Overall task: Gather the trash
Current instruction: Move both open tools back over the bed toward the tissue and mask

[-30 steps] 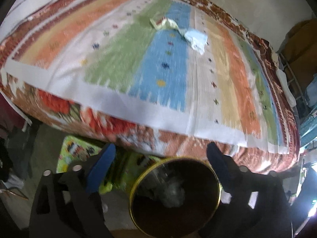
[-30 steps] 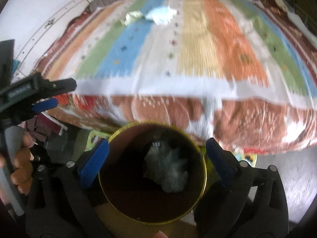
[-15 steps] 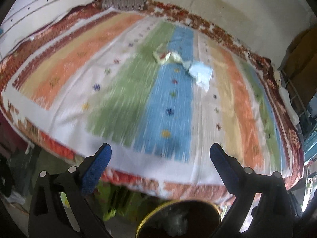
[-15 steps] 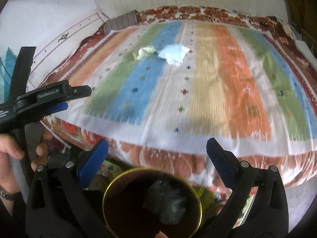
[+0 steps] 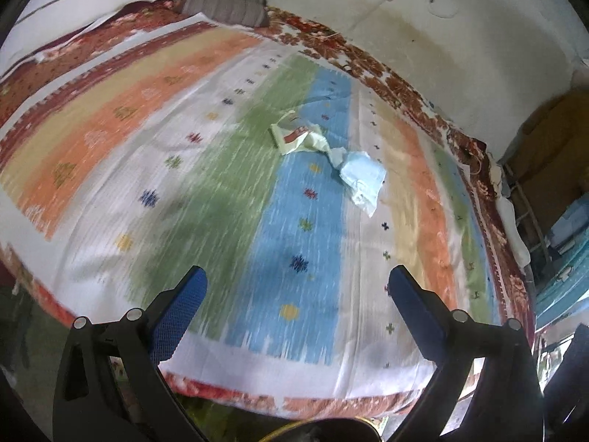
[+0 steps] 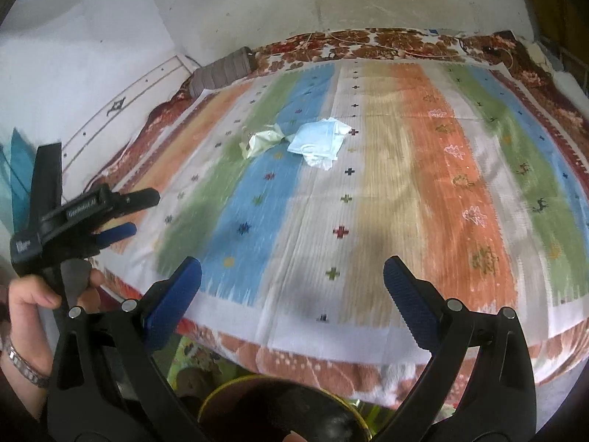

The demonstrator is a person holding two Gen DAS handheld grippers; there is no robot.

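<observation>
Left gripper (image 5: 296, 280) and right gripper (image 6: 292, 270) hanging wide open, empty. Yellow wrapper (image 5: 298, 138) touching blue tissue (image 5: 362, 180), lying far ahead on striped bedspread (image 5: 184, 184). Bin rim (image 6: 283, 397) sitting below fingers.

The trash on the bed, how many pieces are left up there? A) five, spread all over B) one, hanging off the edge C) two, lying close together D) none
C: a crumpled yellowish wrapper and a pale blue crumpled paper lie next to each other on the striped bedspread, far from the edge, and no other trash shows on it.
</observation>
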